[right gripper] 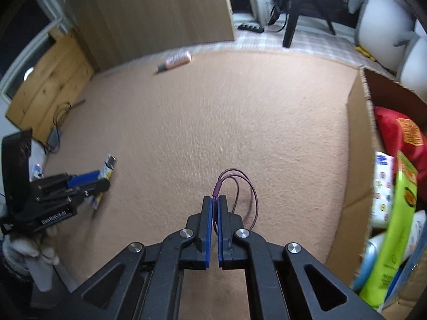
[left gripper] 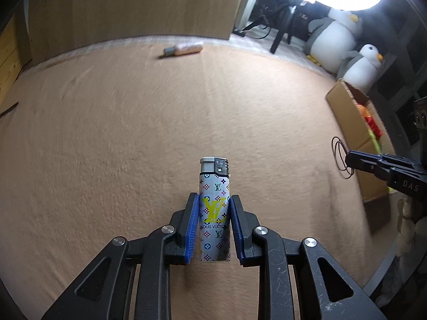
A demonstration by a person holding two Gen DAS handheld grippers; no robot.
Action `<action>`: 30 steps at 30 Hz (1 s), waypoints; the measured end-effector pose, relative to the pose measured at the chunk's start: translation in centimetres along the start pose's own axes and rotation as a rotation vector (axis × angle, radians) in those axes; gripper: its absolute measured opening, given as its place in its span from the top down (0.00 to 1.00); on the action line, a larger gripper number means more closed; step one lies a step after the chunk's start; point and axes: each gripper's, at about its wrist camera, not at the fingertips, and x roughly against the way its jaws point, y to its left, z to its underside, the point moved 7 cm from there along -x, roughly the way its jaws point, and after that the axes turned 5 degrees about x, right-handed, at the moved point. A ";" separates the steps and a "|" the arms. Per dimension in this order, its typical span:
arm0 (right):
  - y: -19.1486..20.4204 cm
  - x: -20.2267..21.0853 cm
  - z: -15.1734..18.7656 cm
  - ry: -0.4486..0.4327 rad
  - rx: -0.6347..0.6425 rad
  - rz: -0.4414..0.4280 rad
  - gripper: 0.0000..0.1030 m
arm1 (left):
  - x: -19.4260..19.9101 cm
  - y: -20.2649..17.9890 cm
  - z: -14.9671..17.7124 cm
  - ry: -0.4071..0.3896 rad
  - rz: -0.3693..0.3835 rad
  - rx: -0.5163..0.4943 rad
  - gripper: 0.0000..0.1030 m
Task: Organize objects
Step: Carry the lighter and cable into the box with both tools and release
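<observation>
My left gripper [left gripper: 213,200] is shut on a white patterned lighter [left gripper: 215,208] with a silver top, held upright above the tan blanket [left gripper: 160,122]. My right gripper [right gripper: 215,200] is shut on a thin maroon hair tie [right gripper: 240,189] that loops out past the fingertips. In the left wrist view the right gripper [left gripper: 347,160] and the hair tie [left gripper: 340,157] show at the right edge, next to the cardboard box [left gripper: 349,122]. In the right wrist view the left gripper [right gripper: 106,180] with the lighter [right gripper: 106,170] shows at the left.
The open cardboard box [right gripper: 357,144] at the right holds a red bag [right gripper: 400,133], a green pouch [right gripper: 400,213] and other packs. A pink bottle [left gripper: 184,49] lies at the blanket's far edge, also in the right wrist view [right gripper: 176,60]. Penguin plushes [left gripper: 341,40] sit behind the box. A wooden panel [left gripper: 138,8] stands behind.
</observation>
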 end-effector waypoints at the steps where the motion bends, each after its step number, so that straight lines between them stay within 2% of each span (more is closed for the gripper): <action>1: 0.0 0.5 0.0 -0.008 -0.002 0.000 0.97 | 0.4 -0.5 -0.2 -0.009 0.004 -0.010 0.76; 8: 0.0 4.9 -0.4 -0.097 0.006 0.019 0.97 | 1.9 -4.8 -1.8 -0.045 0.055 -0.067 0.76; 13: -1.4 7.4 -0.3 -0.139 -0.004 0.042 0.97 | 2.7 -9.5 -2.8 -0.065 0.100 -0.126 0.76; 22: -8.0 11.9 2.5 -0.169 -0.102 0.143 0.97 | 1.6 -19.1 -3.7 -0.067 0.190 -0.224 0.76; 30: -13.2 14.0 5.1 -0.179 -0.182 0.190 0.97 | -0.9 -26.2 -3.7 -0.042 0.221 -0.297 0.76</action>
